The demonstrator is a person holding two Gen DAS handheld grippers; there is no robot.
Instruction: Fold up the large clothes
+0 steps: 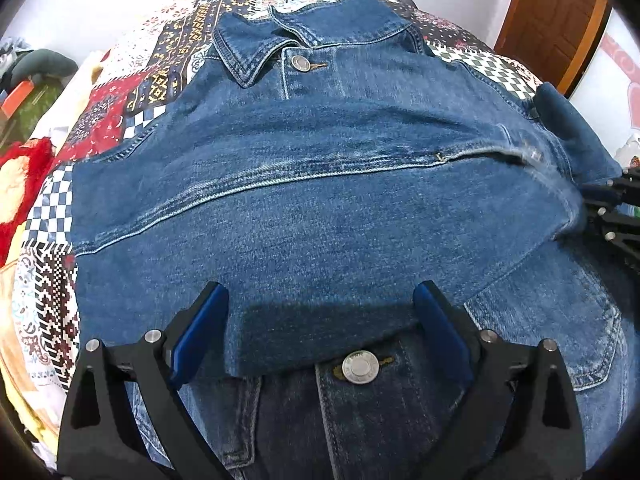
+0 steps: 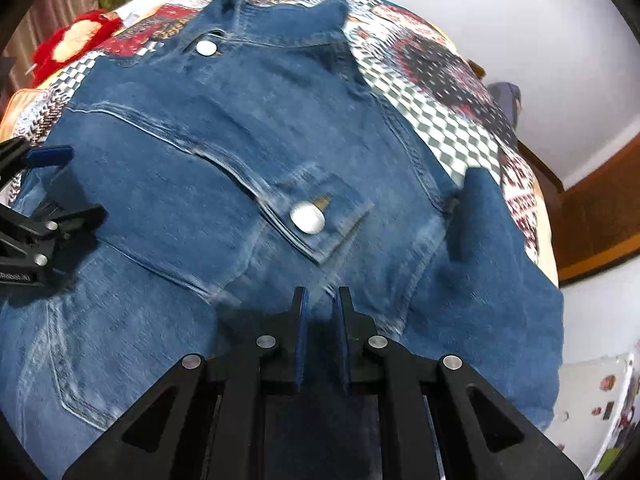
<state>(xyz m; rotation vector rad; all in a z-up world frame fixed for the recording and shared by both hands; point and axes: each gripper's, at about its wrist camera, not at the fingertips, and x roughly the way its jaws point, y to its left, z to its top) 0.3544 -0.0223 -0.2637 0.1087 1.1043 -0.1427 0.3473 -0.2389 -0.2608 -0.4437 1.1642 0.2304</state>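
A blue denim jacket [image 1: 320, 168] lies front up on a patterned bedspread [image 1: 120, 92], collar at the far end, one sleeve folded across its chest. My left gripper [image 1: 320, 304] is open just above the folded sleeve near the hem, a metal button [image 1: 360, 367] between its fingers. My right gripper [image 2: 322, 304] is nearly shut, pinching a fold of denim at the jacket's [image 2: 280, 140] right side, near a chest pocket button [image 2: 307, 218]. The right gripper also shows at the left wrist view's right edge [image 1: 612, 208]; the left gripper shows at the right wrist view's left edge [image 2: 44, 200].
The bedspread [image 2: 440, 120] reaches beyond the jacket on all sides. A red fluffy item [image 1: 20, 184] and clutter lie to the left of the bed. A brown wooden door [image 1: 548, 20] and white wall stand beyond the far right corner.
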